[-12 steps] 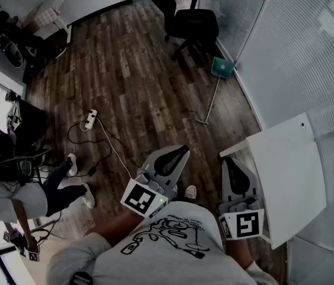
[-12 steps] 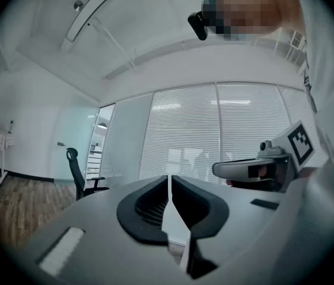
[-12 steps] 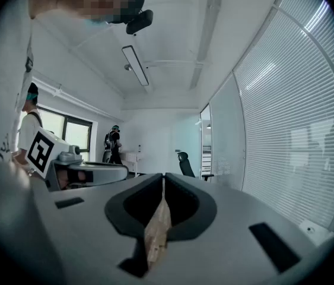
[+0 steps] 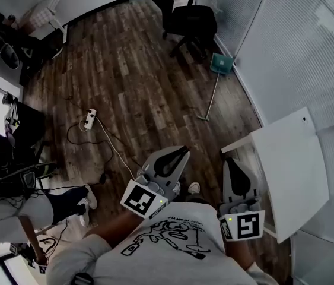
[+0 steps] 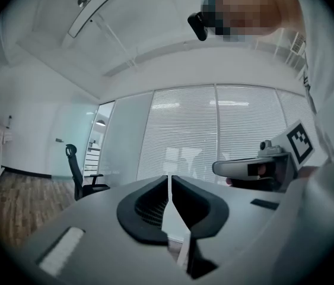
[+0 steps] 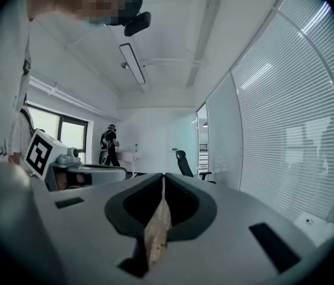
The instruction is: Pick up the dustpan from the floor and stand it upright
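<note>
The teal dustpan (image 4: 220,65) lies on the wood floor by the glass wall, its long thin handle (image 4: 209,100) running back toward me. It shows only in the head view. My left gripper (image 4: 180,151) and right gripper (image 4: 231,160) are held level near my chest, well short of the dustpan. Both are shut with nothing between their jaws. In the left gripper view the left gripper (image 5: 169,177) faces the blinds. In the right gripper view the right gripper (image 6: 164,176) faces down the room.
A black office chair (image 4: 188,18) stands just beyond the dustpan. A white table (image 4: 291,171) is at my right, close to the right gripper. A power strip (image 4: 89,120) and its cable lie on the floor at left. A person (image 4: 18,212) stands at lower left.
The person at lower left has stepped, their legs now lower in the head view. Both grippers stay where they were, shut.
</note>
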### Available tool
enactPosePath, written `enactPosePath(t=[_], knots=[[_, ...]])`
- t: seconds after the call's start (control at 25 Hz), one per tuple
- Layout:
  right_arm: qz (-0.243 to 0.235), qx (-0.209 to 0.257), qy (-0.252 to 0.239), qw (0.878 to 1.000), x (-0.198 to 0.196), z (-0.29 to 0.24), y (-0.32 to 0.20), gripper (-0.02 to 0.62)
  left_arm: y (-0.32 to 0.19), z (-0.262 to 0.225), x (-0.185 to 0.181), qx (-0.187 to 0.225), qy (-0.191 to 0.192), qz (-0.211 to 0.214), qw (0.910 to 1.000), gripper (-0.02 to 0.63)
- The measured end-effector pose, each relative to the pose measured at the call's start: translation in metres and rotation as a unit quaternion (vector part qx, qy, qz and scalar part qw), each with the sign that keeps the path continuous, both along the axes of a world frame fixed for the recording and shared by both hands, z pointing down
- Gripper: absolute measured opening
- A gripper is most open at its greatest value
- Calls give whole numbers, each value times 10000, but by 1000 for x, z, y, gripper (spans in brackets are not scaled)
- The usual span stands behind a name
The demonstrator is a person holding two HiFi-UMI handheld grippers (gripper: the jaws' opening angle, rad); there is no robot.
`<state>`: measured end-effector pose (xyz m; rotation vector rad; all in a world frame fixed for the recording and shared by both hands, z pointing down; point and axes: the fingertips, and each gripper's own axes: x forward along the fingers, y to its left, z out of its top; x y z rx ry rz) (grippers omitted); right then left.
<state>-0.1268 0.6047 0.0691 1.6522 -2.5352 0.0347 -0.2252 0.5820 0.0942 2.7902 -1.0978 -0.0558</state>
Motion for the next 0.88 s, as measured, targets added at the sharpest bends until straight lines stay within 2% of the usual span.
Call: enactPosePath(t=[0.32, 0.64, 0.88], knots=[[107, -206, -113, 9997, -2, 19, -11, 14, -14, 19, -4, -221, -89, 69, 9997, 15], [173, -184, -167, 9995, 27, 22, -53, 14, -57, 21, 21, -202, -153, 67, 9997, 15], [183, -141, -183, 9996, 59, 15, -114, 14, -117, 15, 51, -187, -234, 81, 9995, 15]])
